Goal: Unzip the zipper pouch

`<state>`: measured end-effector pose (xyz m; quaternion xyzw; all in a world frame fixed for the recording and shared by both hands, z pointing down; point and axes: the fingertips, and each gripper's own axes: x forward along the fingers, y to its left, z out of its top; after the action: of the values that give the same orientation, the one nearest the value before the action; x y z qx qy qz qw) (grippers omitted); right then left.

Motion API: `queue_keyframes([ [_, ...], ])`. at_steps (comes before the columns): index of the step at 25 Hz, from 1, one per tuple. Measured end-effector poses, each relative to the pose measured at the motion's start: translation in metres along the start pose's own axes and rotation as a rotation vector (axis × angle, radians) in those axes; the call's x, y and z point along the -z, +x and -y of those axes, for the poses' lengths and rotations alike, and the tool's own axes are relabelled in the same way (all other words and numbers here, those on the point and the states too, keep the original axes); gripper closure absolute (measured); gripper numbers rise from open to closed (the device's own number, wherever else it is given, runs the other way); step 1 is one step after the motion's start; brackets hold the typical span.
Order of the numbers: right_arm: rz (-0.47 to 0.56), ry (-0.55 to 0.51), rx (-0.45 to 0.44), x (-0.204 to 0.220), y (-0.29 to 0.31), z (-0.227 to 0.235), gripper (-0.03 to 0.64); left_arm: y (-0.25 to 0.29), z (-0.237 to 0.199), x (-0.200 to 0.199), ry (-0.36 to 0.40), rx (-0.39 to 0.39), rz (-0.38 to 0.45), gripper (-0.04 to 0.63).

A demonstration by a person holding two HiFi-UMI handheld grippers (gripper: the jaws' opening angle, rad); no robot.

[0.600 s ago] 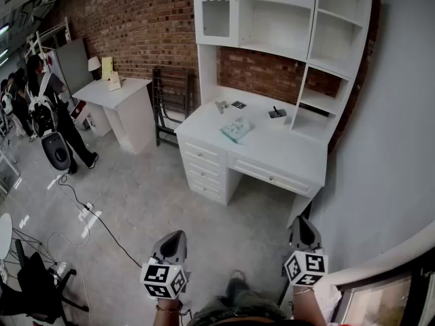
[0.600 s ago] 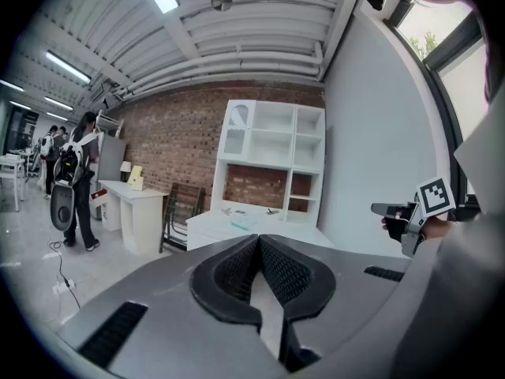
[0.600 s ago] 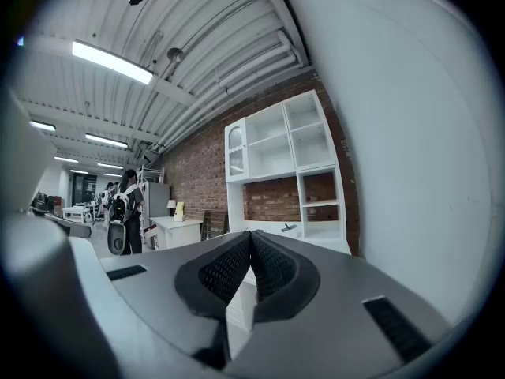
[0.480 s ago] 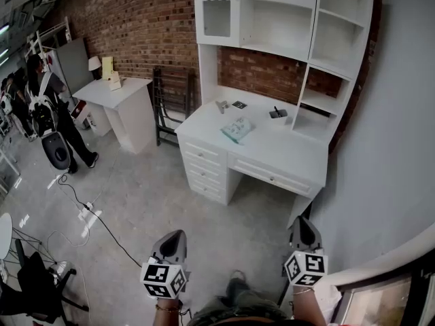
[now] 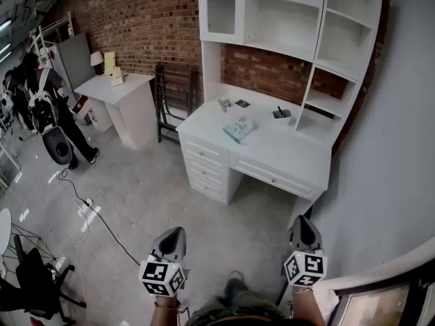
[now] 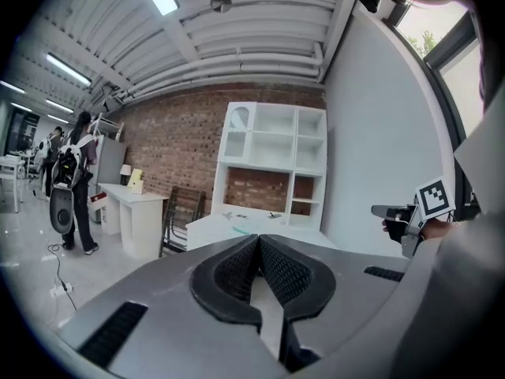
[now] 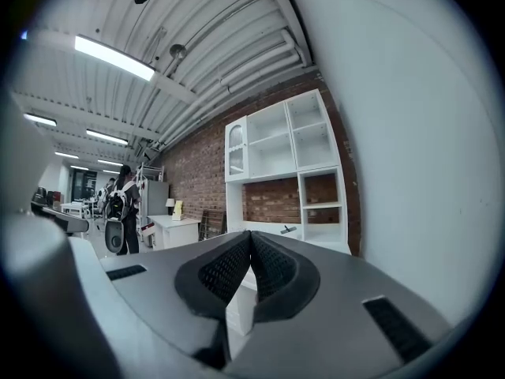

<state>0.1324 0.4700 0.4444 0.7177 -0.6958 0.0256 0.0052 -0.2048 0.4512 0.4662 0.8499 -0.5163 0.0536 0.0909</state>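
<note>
**Two closed tongs, pouch far off on the desk**

Both tongs show low and near in the head view. The left gripper (image 5: 172, 234) and the right gripper (image 5: 303, 221) have their jaws pressed together with nothing in them. They hang over the bare grey floor (image 5: 146, 195). The zipper pouch (image 5: 238, 128) lies well beyond them, flat on the white desk (image 5: 282, 156), about midway between the desk's front edge and the shelf unit (image 5: 292, 19) that rises from its back edge. A wide stretch of open floor lies between tongs and desk. A grey wall (image 5: 391, 148) closes the right side, running close past the right gripper. To the left, a cable (image 5: 95, 216) trails over the floor. A small white table (image 5: 115, 88) and a person (image 5: 49, 111) stand far left.

From the left gripper view, the left gripper (image 6: 258, 238) has its pads meeting at the tips and holds nothing. The desk's near edge (image 6: 207, 229) lies ahead, and the right gripper (image 6: 392, 211) is at the right.

From the right gripper view, the right gripper (image 7: 250, 235) is likewise shut and empty, with the shelf unit (image 7: 284, 152) straight beyond.
</note>
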Motion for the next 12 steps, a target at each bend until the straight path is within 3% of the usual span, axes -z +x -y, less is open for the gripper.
queue_keyframes([
  [10, -0.034, 0.02, -0.055, 0.01, 0.042, 0.002, 0.615, 0.047, 0.002, -0.006, 0.001, 0.026, 0.017, 0.592],
  [12, -0.03, 0.009, -0.073, 0.011, 0.054, 0.001, 0.605, 0.059, 0.003, -0.009, -0.006, 0.033, 0.023, 0.559],
])
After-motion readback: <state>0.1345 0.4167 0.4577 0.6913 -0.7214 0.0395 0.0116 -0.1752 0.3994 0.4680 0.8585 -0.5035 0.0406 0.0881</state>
